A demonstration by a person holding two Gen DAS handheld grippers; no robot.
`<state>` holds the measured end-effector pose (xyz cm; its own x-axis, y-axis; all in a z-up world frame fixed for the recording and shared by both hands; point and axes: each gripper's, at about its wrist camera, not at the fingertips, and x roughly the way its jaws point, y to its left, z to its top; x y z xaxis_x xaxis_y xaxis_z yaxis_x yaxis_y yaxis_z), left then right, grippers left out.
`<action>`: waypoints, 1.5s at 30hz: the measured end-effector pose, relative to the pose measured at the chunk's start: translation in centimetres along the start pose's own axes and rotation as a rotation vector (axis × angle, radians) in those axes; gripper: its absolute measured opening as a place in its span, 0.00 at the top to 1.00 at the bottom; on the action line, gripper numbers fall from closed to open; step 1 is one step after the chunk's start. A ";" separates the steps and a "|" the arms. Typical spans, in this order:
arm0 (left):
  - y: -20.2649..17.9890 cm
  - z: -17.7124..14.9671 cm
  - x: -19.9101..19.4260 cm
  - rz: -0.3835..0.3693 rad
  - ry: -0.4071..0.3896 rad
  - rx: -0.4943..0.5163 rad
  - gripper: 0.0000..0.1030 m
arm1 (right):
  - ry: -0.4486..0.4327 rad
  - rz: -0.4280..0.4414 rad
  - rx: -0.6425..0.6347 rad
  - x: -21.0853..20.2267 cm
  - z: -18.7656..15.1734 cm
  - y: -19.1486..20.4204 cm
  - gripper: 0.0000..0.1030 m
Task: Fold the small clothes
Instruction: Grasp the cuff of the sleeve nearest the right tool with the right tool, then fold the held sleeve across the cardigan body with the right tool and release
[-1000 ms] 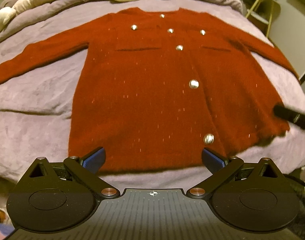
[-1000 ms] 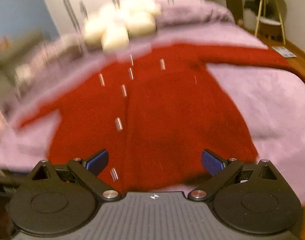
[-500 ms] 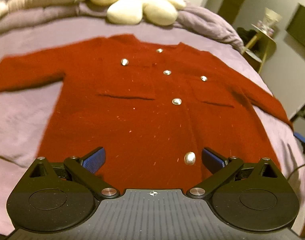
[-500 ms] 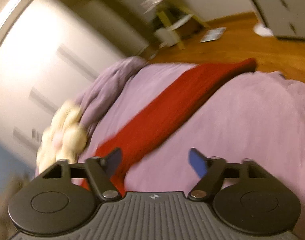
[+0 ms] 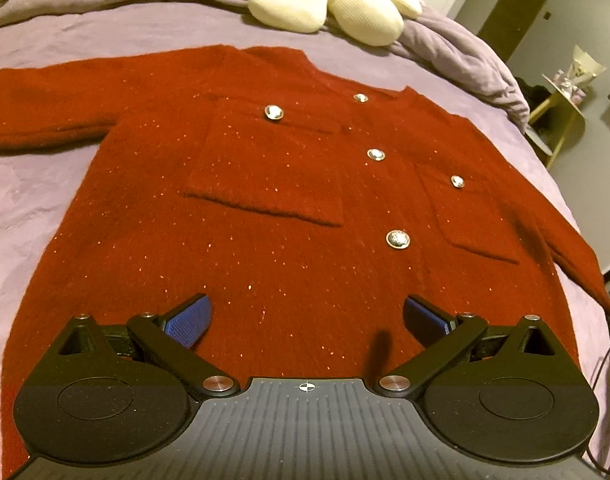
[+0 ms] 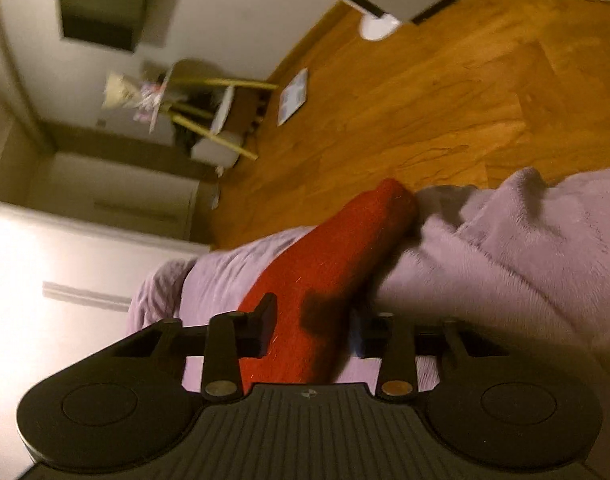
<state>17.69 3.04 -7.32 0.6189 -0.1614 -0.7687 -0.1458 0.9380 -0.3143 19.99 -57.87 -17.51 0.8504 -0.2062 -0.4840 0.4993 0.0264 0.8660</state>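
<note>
A dark red cardigan (image 5: 289,208) with silver buttons lies flat, front up, on the purple bedspread (image 5: 37,192). My left gripper (image 5: 307,316) hovers open over its lower front with nothing between the blue pads. In the right wrist view the cardigan's right sleeve (image 6: 337,248) runs toward the bed's edge. My right gripper (image 6: 311,328) is rolled on its side over that sleeve. Its jaws are closing with the sleeve between the fingers, and I do not see the pads pressing on it.
Cream petal-shaped cushions (image 5: 333,4) and a bunched purple duvet (image 5: 473,60) lie beyond the collar. Off the bed's right side are a wooden floor (image 6: 445,100), a small yellow-legged side table (image 6: 209,104) and a paper on the floor (image 6: 293,96).
My left gripper moved up over the cardigan toward its chest. My right gripper swung right to the right sleeve, rolled over sideways, and its jaws narrowed from wide open.
</note>
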 end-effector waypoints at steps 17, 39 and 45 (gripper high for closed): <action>-0.1 4.8 -0.4 -0.267 -0.074 -0.119 0.00 | 0.093 0.354 -1.310 -6.3 -23.4 18.0 0.90; -3.7 6.7 11.2 -0.502 0.203 -0.344 0.22 | 0.562 0.235 -1.111 -8.8 -28.6 8.0 0.61; -5.0 6.1 10.9 -0.488 0.251 -0.325 0.19 | 0.561 0.245 -1.080 -9.8 -27.7 7.8 0.61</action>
<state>29.85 -1.50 -10.71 0.4793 -0.6508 -0.5888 -0.1435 0.6037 -0.7842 20.14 -28.54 -9.54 0.7610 0.3580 -0.5410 -0.0286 0.8517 0.5233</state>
